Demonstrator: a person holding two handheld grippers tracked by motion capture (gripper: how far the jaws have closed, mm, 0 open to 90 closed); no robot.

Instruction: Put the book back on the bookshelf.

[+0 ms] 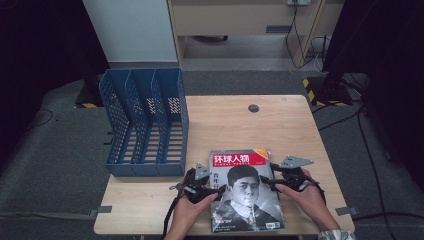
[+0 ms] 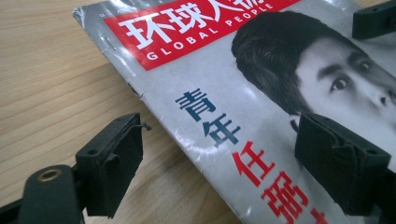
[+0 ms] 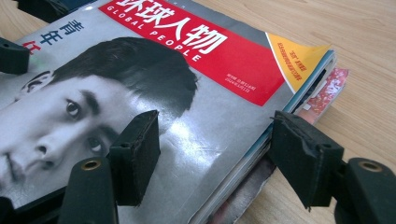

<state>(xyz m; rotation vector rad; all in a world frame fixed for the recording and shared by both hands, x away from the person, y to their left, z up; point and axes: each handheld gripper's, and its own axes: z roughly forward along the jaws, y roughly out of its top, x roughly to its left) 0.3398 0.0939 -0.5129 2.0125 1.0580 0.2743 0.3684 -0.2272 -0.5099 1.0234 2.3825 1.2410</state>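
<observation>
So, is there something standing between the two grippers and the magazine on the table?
Nothing visible does. The left gripper is open, its jaws astride the magazine's spine edge. The right gripper is open astride the opposite page edge. Bare table lies between the magazine and the blue file rack.

A magazine [image 1: 246, 192] lay flat and closed, face up, at the table's 6 o'clock edge, its cover showing a red masthead, a yellow corner flash and a black-and-white portrait.

Office: blue file rack [image 1: 145, 122], desk [image 1: 280, 125]
</observation>
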